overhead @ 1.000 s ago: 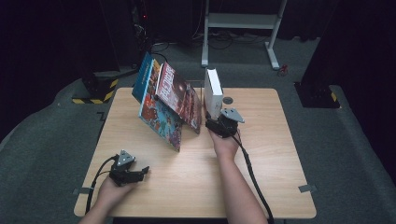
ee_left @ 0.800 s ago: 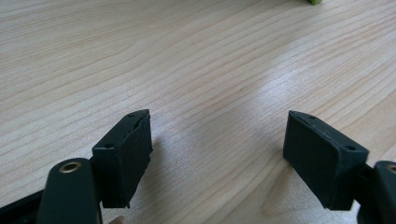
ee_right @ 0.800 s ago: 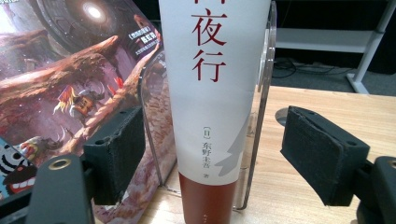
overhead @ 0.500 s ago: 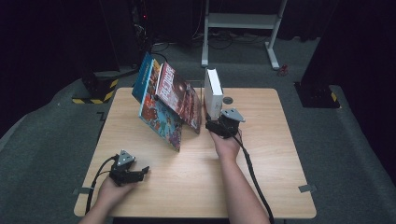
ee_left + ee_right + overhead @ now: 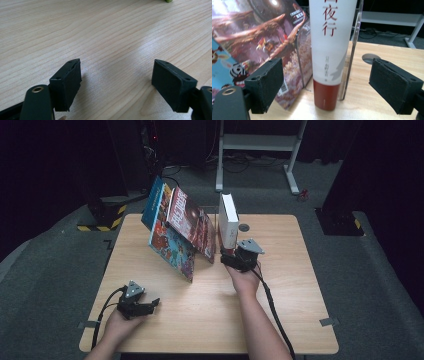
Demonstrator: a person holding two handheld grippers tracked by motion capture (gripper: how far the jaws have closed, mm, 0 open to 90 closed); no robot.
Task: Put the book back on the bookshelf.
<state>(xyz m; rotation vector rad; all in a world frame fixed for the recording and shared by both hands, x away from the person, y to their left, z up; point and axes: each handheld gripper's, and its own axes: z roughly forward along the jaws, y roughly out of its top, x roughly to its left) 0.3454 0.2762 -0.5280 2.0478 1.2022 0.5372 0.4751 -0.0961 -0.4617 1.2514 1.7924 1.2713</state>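
Since the earlier frames almost nothing on the table has shifted; only the jaws of my right tongs [image 5: 325, 87] have just been opening, and they now stand wide with the white book [image 5: 332, 45] between them but the pads clear of it on both sides, so I hold nothing there. The book stands upright straight ahead of these tongs, its red foot on the table [image 5: 280, 310], a clear acrylic bookend [image 5: 352, 50] just beside it on the right-pad side and the leaning picture books [image 5: 254, 37] close on the other side, resting against a second clear divider. I judge it a stiff, fairly thick paperback of moderate weight with a smooth, probably slippery jacket; the sound place to take it is across the spine low down, near the red band, pads flat on both covers. Room is tight: the acrylic plate leaves little gap for the right-hand pad, and a knock on the far side could bring the slanted books down; behind the tongs, towards me, the tabletop lies open for drawing the book out. My left tongs [image 5: 117, 82] rest near the table's near edge, well apart from the books, jaws wide and empty over bare wood.
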